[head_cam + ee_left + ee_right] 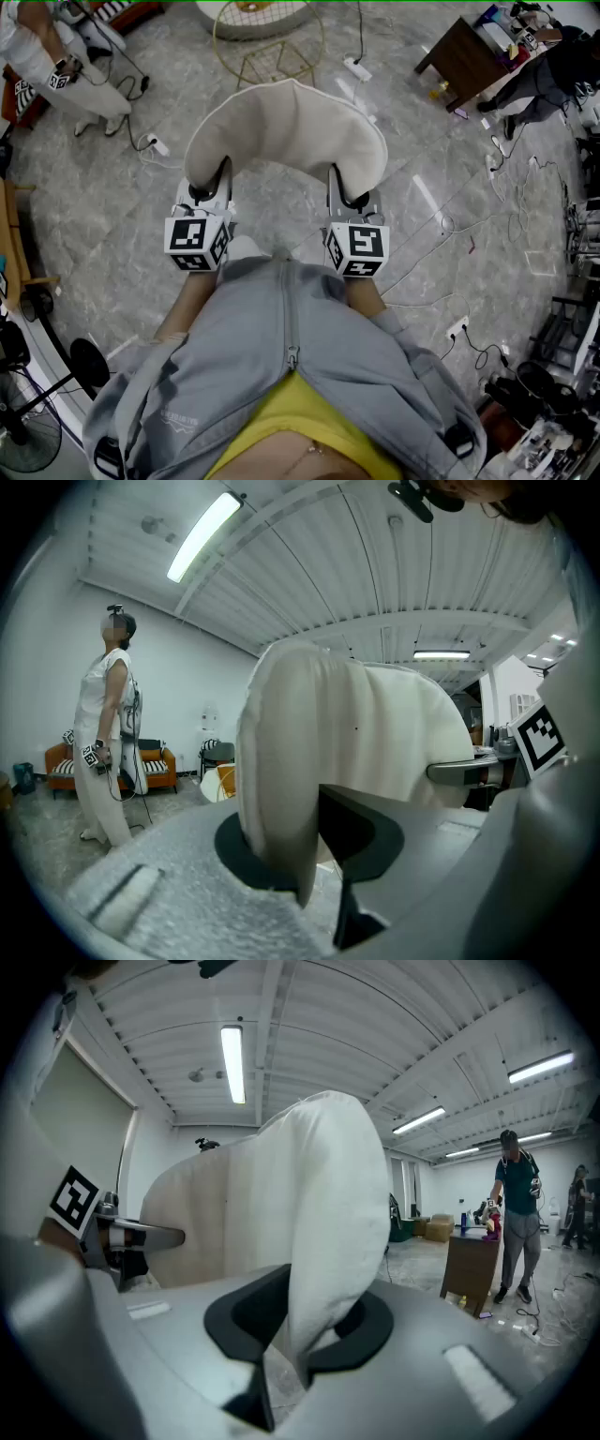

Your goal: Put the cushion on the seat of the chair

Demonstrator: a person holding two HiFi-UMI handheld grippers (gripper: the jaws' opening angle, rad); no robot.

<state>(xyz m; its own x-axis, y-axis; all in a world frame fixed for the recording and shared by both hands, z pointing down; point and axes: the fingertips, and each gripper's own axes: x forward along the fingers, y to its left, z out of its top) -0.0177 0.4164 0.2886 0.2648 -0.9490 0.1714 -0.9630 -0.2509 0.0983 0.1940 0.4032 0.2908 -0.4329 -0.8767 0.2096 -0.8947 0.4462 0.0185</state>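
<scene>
Cushion status, anyone? On a seat or up in the air? (user1)

user2: Up in the air, held out in front of the person over the grey marble floor. It's cream, curved like a horseshoe, and it isn't resting on anything.

user1: And who's got it?

user2: Both sides, tbh. The left gripper is clamped on the cushion's left edge and the right gripper on its right edge. In each gripper view the fabric is pinched between the dark pads, with the jaws nearly together on it. Both point roughly level, a bit downward.

user1: Anything near it?

user2: A gold wire frame with a pale round top stands beyond the cushion, well apart from it. Can't tell if that's the chair. Off to the right there's a brown bench with a person standing beside it. Another person in white is off to the left, in front of an orange sofa. Cables run over the floor.
</scene>
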